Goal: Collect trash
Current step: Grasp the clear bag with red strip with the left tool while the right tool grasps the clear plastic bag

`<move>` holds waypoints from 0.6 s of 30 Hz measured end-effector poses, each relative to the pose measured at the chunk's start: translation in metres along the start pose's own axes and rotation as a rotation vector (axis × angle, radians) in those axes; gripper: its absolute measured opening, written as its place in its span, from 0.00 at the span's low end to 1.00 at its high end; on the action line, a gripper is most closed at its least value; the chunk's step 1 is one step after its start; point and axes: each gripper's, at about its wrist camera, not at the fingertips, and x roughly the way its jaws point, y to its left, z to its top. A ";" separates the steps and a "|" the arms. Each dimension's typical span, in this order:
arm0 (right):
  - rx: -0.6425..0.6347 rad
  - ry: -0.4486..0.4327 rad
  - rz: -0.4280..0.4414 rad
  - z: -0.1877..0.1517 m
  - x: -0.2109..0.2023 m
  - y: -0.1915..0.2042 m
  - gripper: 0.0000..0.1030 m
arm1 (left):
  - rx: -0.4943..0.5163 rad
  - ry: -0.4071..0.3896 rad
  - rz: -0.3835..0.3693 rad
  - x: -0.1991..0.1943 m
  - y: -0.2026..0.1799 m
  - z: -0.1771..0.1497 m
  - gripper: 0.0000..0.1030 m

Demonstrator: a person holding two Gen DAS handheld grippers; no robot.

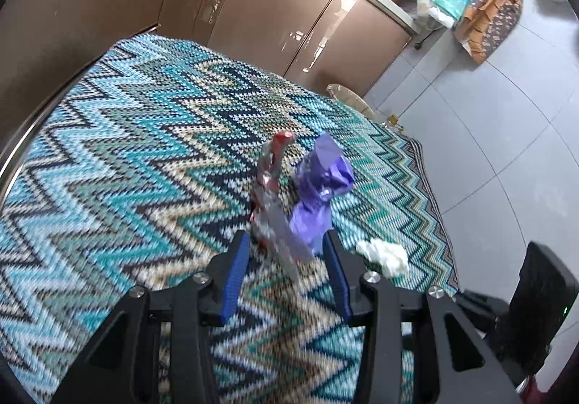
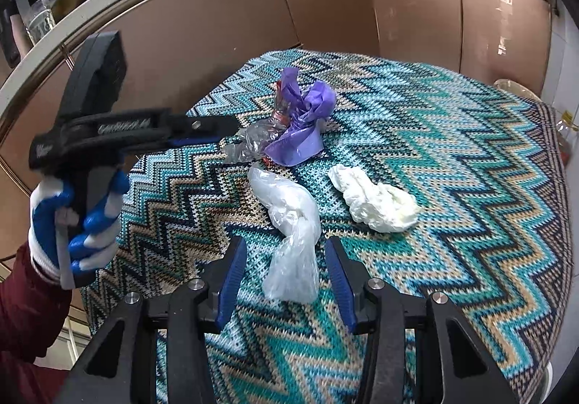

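Note:
A zigzag knitted cloth (image 2: 452, 151) covers the table, and trash lies on it. A purple bag (image 1: 322, 183) and a red-and-silver wrapper (image 1: 269, 194) are piled together. My left gripper (image 1: 286, 237) is open around their near end, and cloth shows beside both pads. From the right wrist view the left gripper (image 2: 231, 125) reaches that purple bag (image 2: 307, 114) and wrapper (image 2: 253, 141) from the left. A clear plastic bag (image 2: 289, 223) lies between the fingers of my open right gripper (image 2: 286, 241), with a gap on each side. A crumpled white tissue (image 2: 380, 205) lies to its right.
Brown cabinet fronts (image 2: 409, 6) stand close behind the table, under a counter with a glass (image 2: 39, 20) and a pot. A gloved hand (image 2: 72, 216) holds the left gripper. Grey floor tiles (image 1: 488, 122) lie to the right, with bags and cardboard (image 1: 485, 17) further off.

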 end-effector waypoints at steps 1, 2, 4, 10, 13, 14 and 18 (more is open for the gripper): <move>0.001 0.004 0.005 0.001 0.004 -0.002 0.41 | -0.005 0.009 -0.001 0.006 0.001 0.003 0.39; 0.003 0.006 0.007 0.001 0.006 -0.004 0.41 | -0.007 0.016 0.003 0.010 0.002 0.005 0.39; 0.007 0.011 0.010 0.002 0.011 -0.007 0.41 | -0.009 0.034 0.022 0.021 0.004 0.007 0.39; 0.017 0.025 0.025 0.002 0.022 -0.014 0.41 | -0.025 0.064 0.037 0.038 0.011 0.001 0.37; 0.019 0.024 0.033 0.002 0.024 -0.015 0.35 | -0.035 0.055 0.035 0.038 0.015 0.000 0.29; 0.017 0.023 0.035 0.001 0.025 -0.016 0.32 | -0.037 0.055 0.034 0.037 0.016 0.000 0.24; 0.015 0.022 0.034 0.000 0.027 -0.016 0.24 | -0.055 0.049 0.033 0.036 0.023 -0.002 0.15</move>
